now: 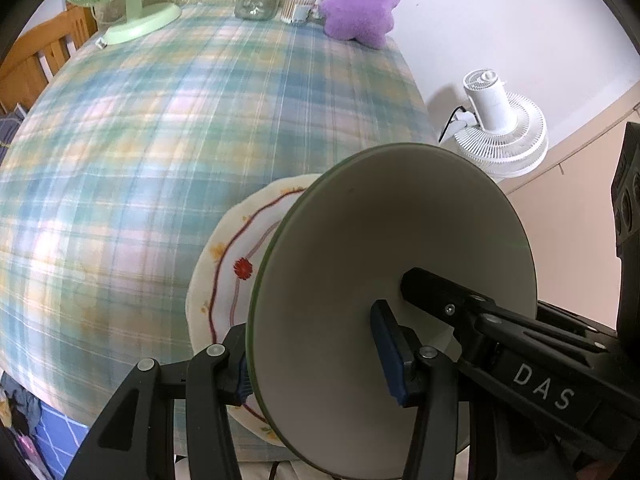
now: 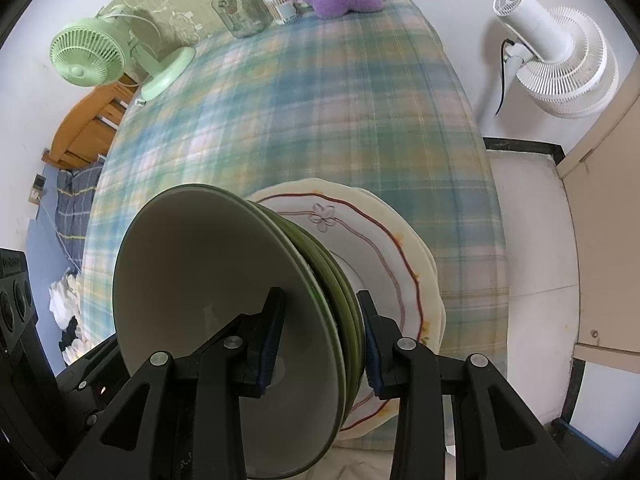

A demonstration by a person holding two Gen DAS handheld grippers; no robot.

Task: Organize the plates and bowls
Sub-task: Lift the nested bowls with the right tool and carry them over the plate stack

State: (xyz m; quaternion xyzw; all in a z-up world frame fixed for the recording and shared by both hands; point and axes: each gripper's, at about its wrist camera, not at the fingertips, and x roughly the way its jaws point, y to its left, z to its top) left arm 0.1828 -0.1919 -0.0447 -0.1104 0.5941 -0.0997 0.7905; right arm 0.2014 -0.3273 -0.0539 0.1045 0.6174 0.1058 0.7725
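Bowls [image 2: 224, 300], nested green, hang clamped between both grippers' jaws, left gripper [image 1: 316, 356] and right gripper [image 2: 320, 340], above the flowered plates [image 2: 400, 248] at the tabletop's [image 2: 320, 100] near edge; lowering them level comes next, I judge.

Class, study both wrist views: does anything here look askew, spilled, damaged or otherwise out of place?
Nothing is spilled or broken. The one oddity: the stack of green bowls is gripped at opposite rims by the left gripper and right gripper above the floral plates, which overhang the table edge.
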